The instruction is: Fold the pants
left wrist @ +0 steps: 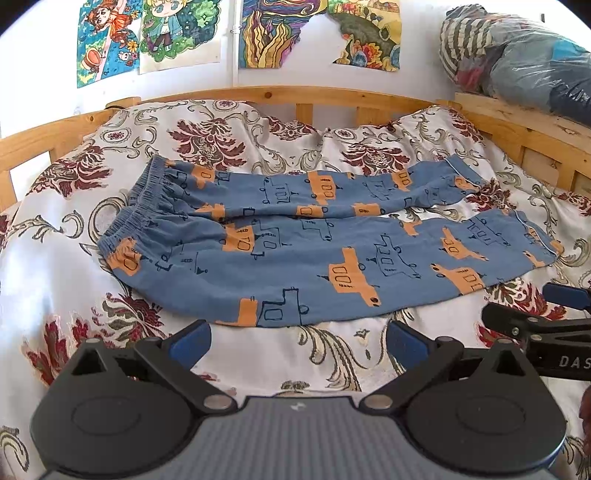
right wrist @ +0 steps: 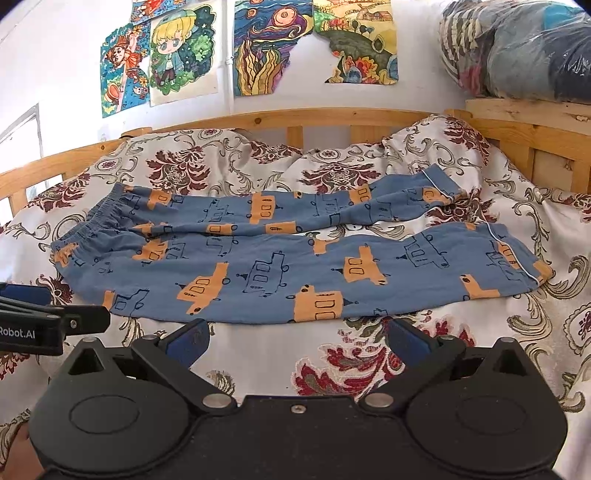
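Observation:
Blue pants with orange truck prints lie spread flat on the bed, waistband to the left, both legs running right to the cuffs. The same pants fill the middle of the right wrist view, with the cuffs at the right. My left gripper hovers open just short of the near leg's hem edge, nothing between its blue pads. My right gripper is open too, close to the near edge of the pants. Each gripper shows in the other's view: the right gripper and the left gripper.
A floral bedspread covers the bed. A wooden bed rail runs along the back and right. Plastic-wrapped bundles sit on the rail at the top right. Colourful drawings hang on the white wall.

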`<state>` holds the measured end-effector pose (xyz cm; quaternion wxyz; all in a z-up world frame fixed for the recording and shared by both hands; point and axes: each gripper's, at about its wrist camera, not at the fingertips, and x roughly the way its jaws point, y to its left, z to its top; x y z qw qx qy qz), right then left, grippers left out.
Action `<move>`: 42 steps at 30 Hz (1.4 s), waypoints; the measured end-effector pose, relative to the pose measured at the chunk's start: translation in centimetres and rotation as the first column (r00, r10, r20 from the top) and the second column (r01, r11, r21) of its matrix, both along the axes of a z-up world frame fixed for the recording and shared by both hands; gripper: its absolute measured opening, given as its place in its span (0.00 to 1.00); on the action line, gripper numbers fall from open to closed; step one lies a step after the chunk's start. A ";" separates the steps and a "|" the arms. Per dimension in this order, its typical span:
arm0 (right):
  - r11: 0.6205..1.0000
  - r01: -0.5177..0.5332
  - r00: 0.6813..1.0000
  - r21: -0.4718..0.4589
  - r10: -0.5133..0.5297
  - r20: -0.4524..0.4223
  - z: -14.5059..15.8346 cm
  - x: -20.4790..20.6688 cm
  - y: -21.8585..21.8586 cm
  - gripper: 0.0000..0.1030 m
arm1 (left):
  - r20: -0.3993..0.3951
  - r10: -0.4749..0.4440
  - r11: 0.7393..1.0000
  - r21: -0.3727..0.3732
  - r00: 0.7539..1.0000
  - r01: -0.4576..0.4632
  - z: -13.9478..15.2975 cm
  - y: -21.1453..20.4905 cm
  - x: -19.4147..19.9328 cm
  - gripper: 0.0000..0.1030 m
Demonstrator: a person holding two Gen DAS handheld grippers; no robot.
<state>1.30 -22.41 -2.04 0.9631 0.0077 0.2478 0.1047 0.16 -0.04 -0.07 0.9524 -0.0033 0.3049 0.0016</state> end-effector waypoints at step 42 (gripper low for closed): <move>0.776 -0.631 0.770 0.002 0.626 -0.127 4.3 32.8 7.5 0.99 | -0.103 -0.061 0.977 0.197 0.993 0.080 7.0 14.6 25.0 1.00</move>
